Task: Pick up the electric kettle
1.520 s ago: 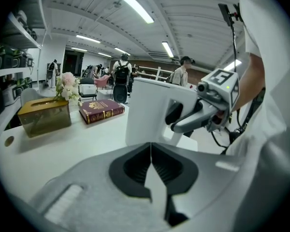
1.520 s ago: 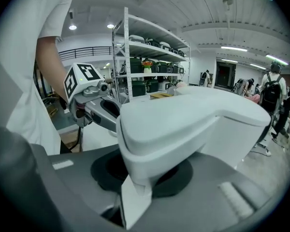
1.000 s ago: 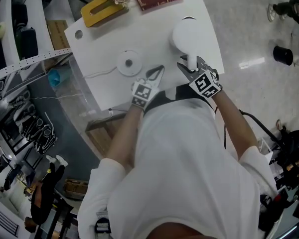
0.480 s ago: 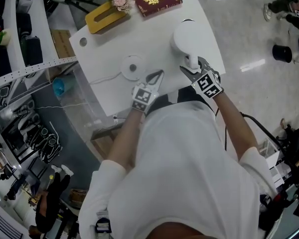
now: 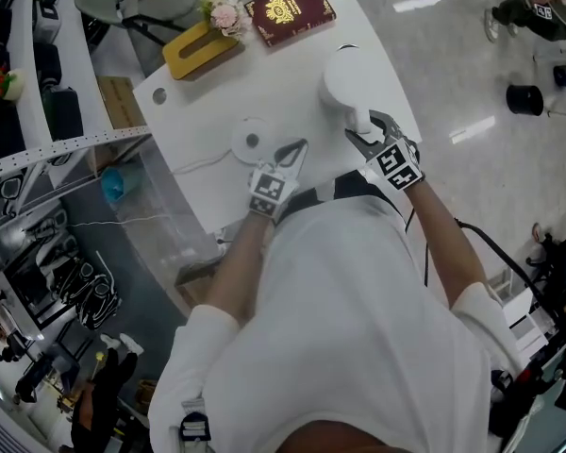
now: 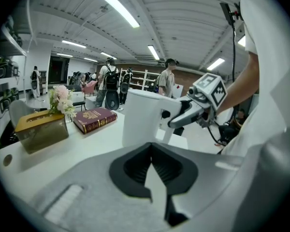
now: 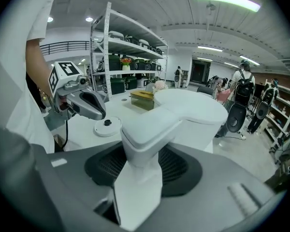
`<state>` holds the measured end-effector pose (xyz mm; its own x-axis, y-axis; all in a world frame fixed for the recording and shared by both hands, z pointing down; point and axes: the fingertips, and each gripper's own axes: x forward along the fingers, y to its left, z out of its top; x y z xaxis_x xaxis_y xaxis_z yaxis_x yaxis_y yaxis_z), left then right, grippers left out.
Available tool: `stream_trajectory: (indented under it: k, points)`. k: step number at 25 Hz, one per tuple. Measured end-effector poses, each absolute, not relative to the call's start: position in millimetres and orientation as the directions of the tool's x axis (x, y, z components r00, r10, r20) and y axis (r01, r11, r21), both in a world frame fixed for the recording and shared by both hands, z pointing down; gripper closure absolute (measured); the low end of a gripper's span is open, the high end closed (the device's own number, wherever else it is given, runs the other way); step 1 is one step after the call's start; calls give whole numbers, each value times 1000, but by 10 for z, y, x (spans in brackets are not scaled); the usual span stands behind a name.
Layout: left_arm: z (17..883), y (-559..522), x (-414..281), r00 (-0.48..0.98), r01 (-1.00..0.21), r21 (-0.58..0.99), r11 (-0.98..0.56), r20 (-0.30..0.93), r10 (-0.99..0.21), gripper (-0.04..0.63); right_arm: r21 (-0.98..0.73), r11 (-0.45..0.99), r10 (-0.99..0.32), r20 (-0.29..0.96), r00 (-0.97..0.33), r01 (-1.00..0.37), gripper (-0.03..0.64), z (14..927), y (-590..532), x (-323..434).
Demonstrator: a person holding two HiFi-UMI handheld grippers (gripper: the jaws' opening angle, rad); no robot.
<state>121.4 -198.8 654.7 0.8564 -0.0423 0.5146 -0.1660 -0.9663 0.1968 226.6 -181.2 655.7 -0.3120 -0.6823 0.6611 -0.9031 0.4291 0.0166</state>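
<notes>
Standing upright near the table's [image 5: 264,74] right edge, the kettle [image 5: 351,78] has its handle [image 7: 145,129] between the right claw's [image 5: 365,125] jaws. They have just been opening and sit spread, pads off it. Left claw [image 5: 300,145] is pressed together, empty, over the near edge just beside the round base [image 5: 252,141].

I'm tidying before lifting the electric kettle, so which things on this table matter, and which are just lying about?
For the job:
electric kettle
right tongs, jaws just opening, the handle between them

Lying about:
round kettle base
red book
yellow tissue box
flowers
left tongs, empty
</notes>
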Motion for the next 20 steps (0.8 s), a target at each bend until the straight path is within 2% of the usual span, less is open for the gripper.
stream_trajectory:
  k: [12,20]
  points:
    - [6371,-1966,1097,874,-144,178,-974,485,-40,591,32,336,-718,656,-234,-941,408,6404,-1629,2327]
    - [6310,-1925,903,878,-133,169,-977,477,-37,592,24,222,-753,639,-156,-975,453,6335,-1452,2318]
